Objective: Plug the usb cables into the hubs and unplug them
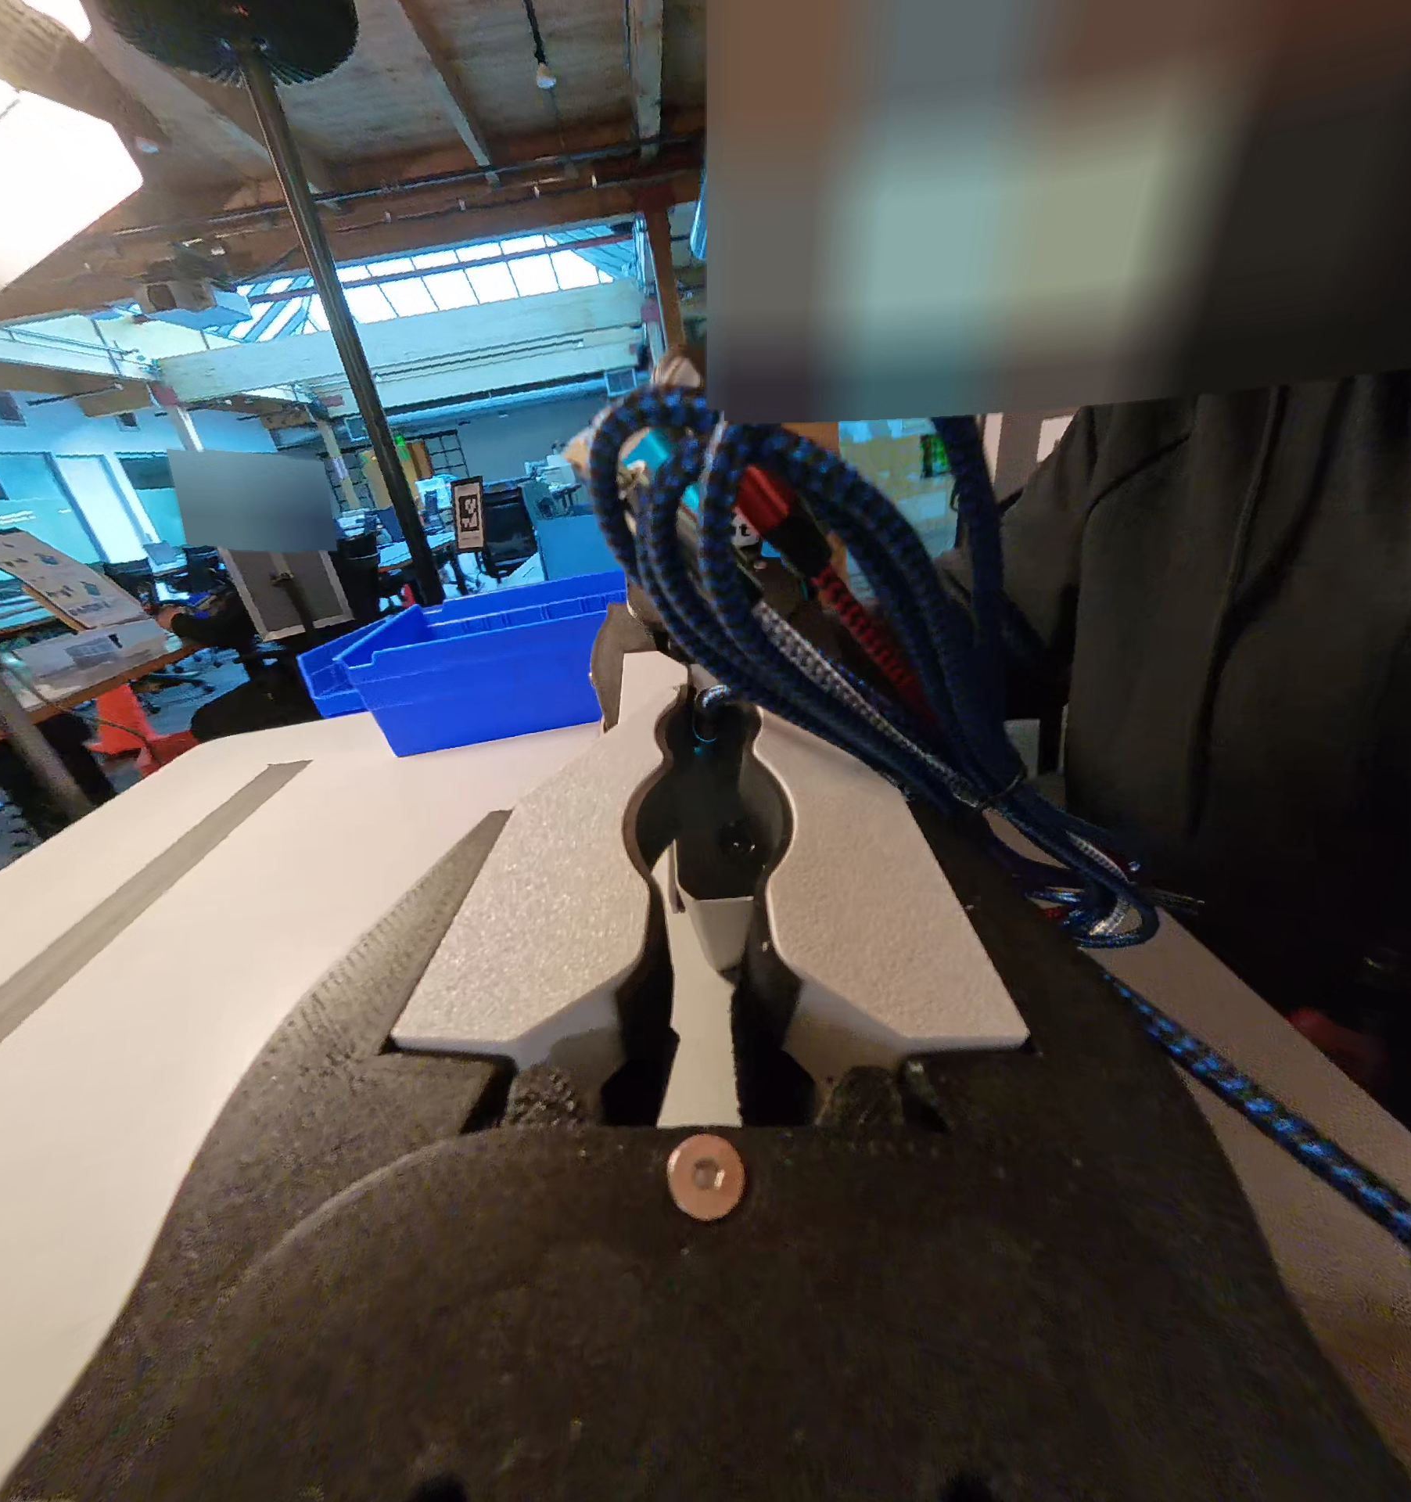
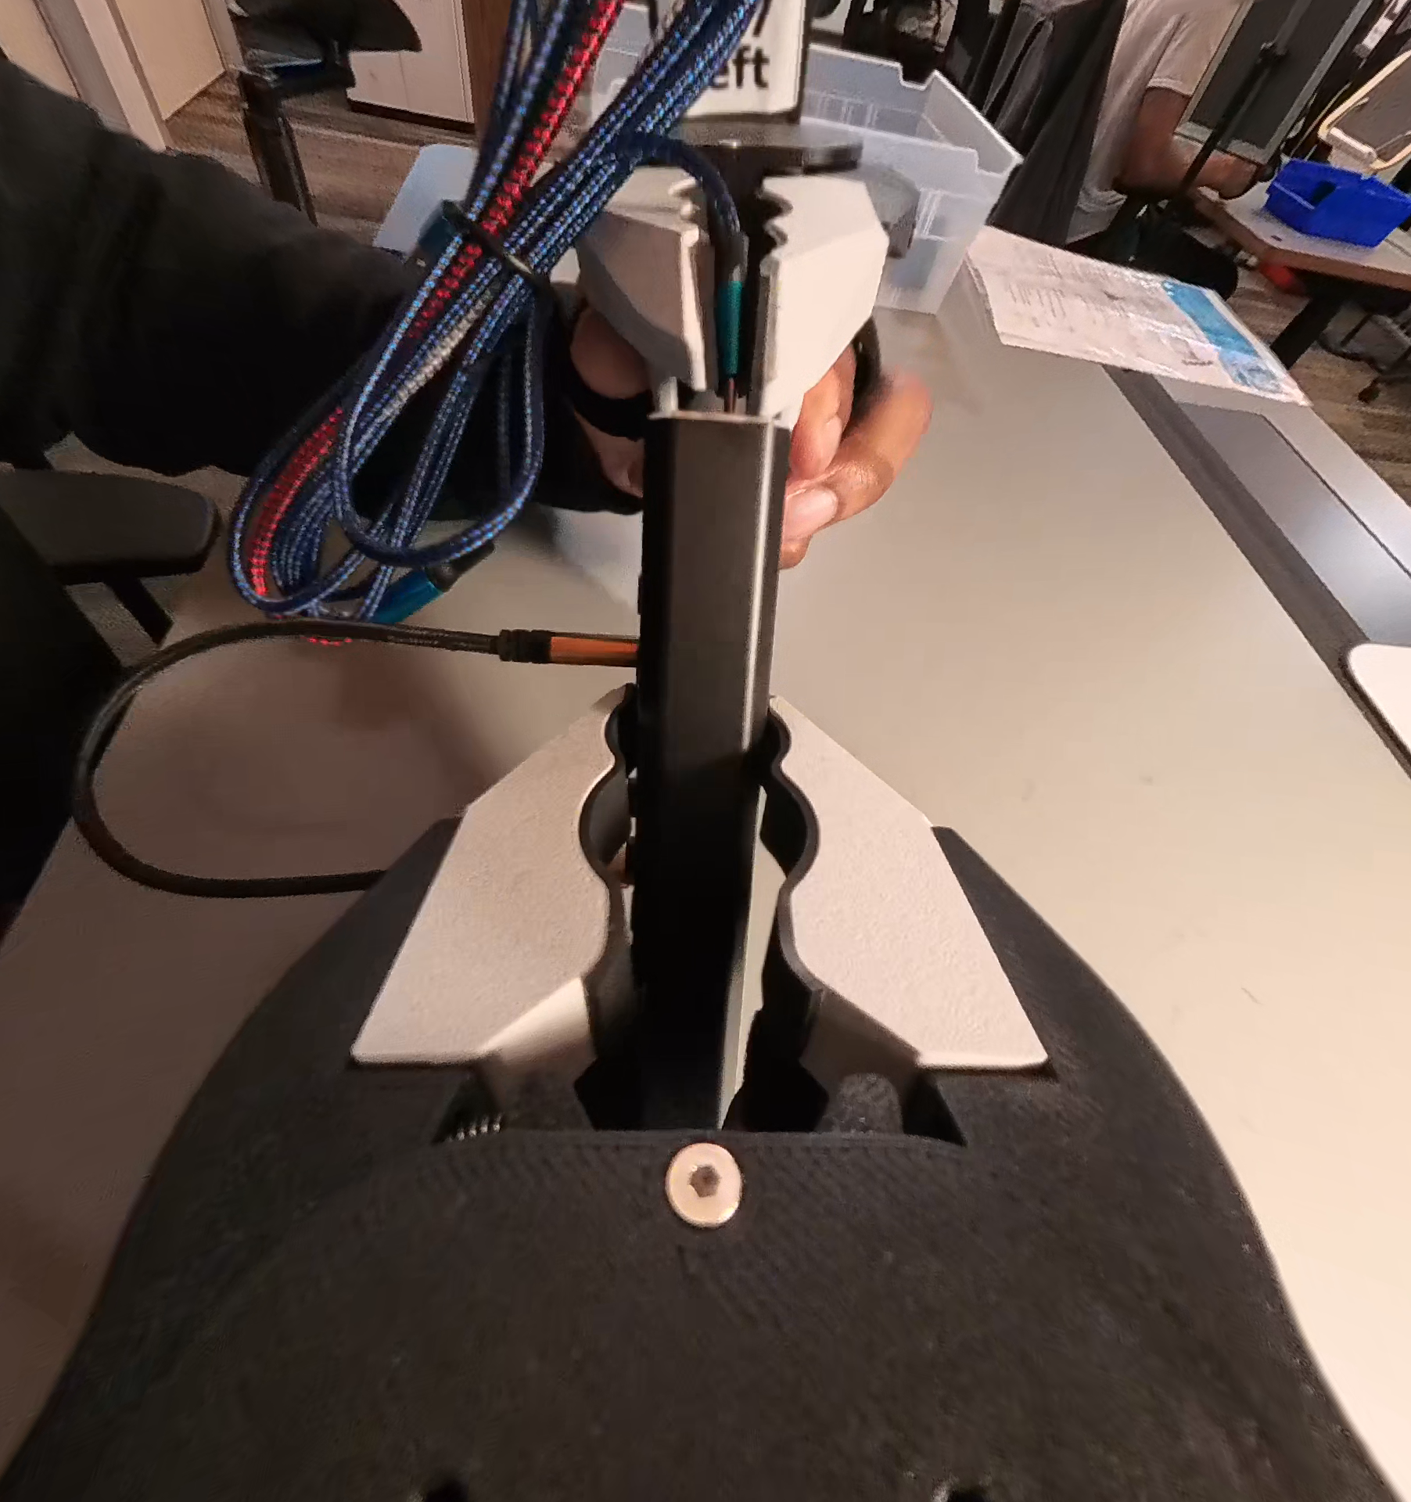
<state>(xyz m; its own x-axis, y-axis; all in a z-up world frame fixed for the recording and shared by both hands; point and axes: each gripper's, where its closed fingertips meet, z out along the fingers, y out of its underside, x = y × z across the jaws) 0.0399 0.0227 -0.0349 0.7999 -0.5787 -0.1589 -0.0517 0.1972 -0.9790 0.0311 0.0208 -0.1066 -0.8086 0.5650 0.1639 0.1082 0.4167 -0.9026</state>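
Observation:
My right gripper (image 2: 702, 711) is shut on a long dark USB hub (image 2: 706, 585) that points away along its fingers. A black cable with an orange plug (image 2: 592, 650) goes into the hub's left side. My left gripper (image 2: 733, 384) faces it from the far end, shut on the teal plug (image 2: 731, 317) of a blue braided cable, with the plug's tip at the hub's far end. A tied bundle of blue and red braided cables (image 2: 442, 341) hangs from it. In the left wrist view my left gripper (image 1: 710, 715) pinches the cable, with the bundle (image 1: 808, 618) to the right.
A hand (image 2: 836, 475) holds the left gripper behind the hub. The white table (image 2: 1052, 650) has a seam on the right. A clear bin (image 2: 942, 154) and printed sheets (image 2: 1117, 317) lie at the back. Blue bins (image 1: 475, 675) stand at the table's far edge. My right fingertips sit around 7 centimetres from my left ones.

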